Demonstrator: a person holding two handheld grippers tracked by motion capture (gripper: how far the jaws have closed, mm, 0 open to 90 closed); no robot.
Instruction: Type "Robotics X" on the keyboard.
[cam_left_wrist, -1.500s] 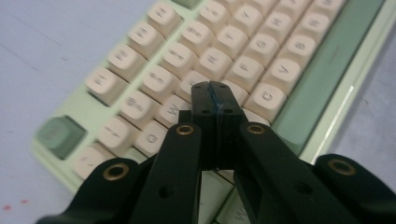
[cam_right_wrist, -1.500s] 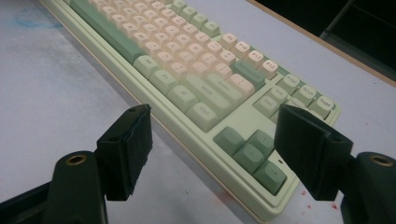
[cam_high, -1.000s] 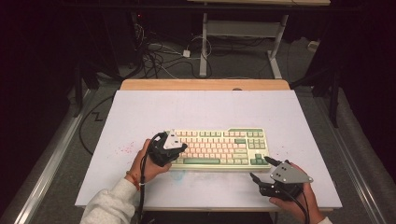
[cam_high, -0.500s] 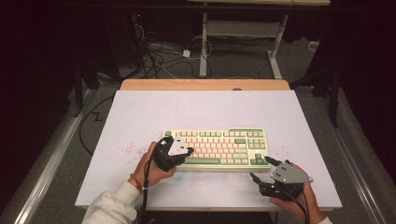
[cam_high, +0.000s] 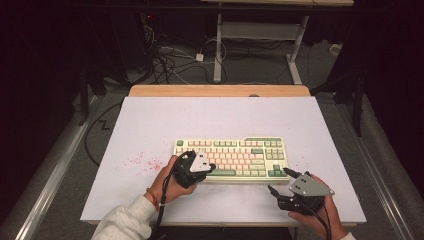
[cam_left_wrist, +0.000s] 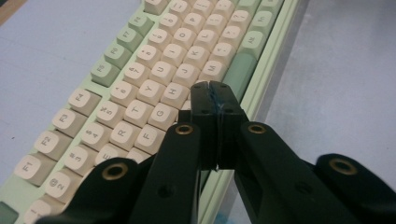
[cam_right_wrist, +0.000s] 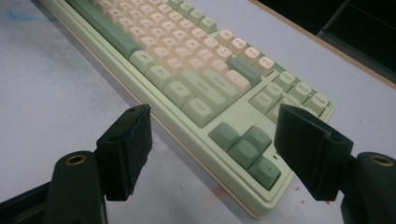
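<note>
A cream and green keyboard (cam_high: 231, 159) lies on the white table (cam_high: 215, 120), slightly right of centre. My left gripper (cam_high: 210, 167) is shut with nothing between its jaws, tips over the keyboard's near left part. In the left gripper view the shut gripper (cam_left_wrist: 215, 88) hovers at the bottom letter row, beside the green space bar (cam_left_wrist: 240, 67). My right gripper (cam_high: 278, 180) stands open at the keyboard's near right corner. In the right gripper view its pads (cam_right_wrist: 130, 140) flank the arrow keys (cam_right_wrist: 245, 147), apart from the keyboard (cam_right_wrist: 187, 65).
Red specks (cam_high: 145, 162) stain the table left of the keyboard. A wooden strip (cam_high: 220, 90) runs along the far edge. Beyond it, cables (cam_high: 170, 60) lie on the floor beside a metal desk frame (cam_high: 218, 45). Bare table stretches behind the keyboard.
My left gripper has slid a little to the right along the keyboard's near edge, still shut. The right gripper has stayed put and open.
</note>
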